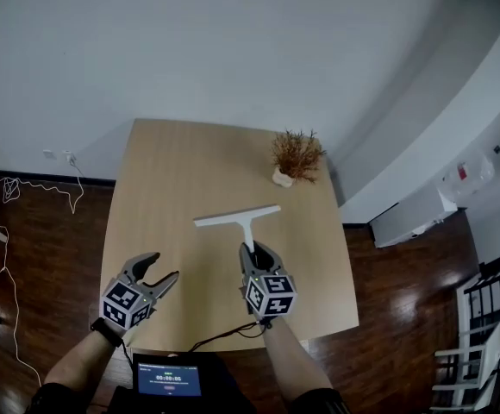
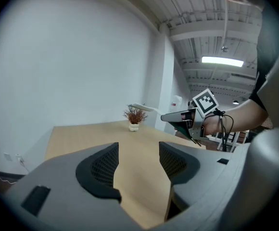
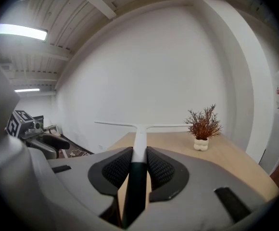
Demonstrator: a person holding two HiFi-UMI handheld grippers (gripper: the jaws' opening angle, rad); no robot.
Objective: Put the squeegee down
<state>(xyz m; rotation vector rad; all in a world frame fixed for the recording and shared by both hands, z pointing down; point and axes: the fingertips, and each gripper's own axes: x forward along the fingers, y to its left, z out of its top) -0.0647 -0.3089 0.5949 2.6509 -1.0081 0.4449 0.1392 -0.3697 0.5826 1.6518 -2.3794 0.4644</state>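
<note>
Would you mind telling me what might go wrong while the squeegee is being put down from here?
1. The right hand-held gripper grips the squeegee only at its handle's end, so the wide blade may tip or twist on release.
2. The potted plant stands just beyond the blade's right end; a swing that way might knock it over.

Wooden table, small potted plant — far edge
</note>
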